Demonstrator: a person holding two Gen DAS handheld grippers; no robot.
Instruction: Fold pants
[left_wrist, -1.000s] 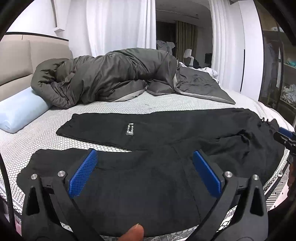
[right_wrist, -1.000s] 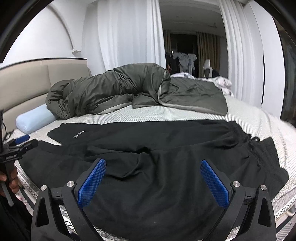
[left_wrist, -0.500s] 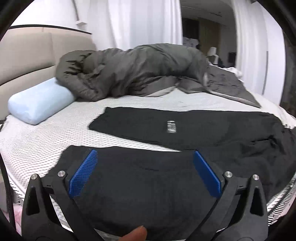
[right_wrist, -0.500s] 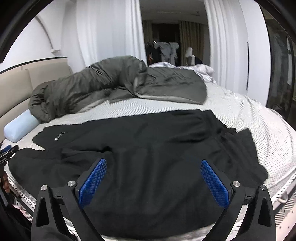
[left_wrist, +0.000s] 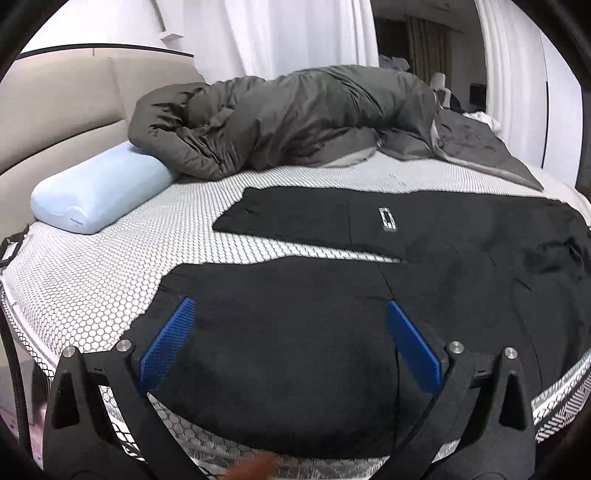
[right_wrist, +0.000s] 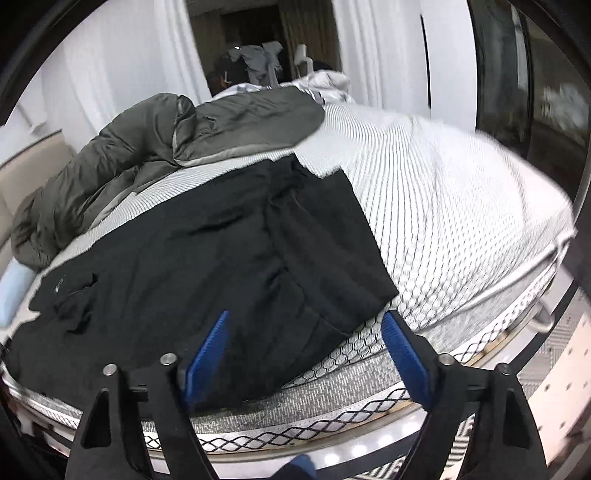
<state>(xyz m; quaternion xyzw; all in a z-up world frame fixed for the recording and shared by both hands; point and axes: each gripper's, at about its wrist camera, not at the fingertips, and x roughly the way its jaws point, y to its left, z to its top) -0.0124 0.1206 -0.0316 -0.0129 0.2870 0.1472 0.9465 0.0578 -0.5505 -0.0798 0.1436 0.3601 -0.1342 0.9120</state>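
Pants (left_wrist: 332, 295), black and limp, are lying spread across the bed (left_wrist: 92, 280). I am hovering the left gripper (left_wrist: 291, 336) wide open over the near leg; the right gripper (right_wrist: 306, 354), narrowing (nothing between), is nearing the waistband corner.

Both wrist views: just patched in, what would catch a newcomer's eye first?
The black pants spread flat across the near half of the mattress, legs toward the pale blue pillow. Behind them lies a heaped dark grey duvet. The right gripper hangs open over the waistband corner by the bed's edge.
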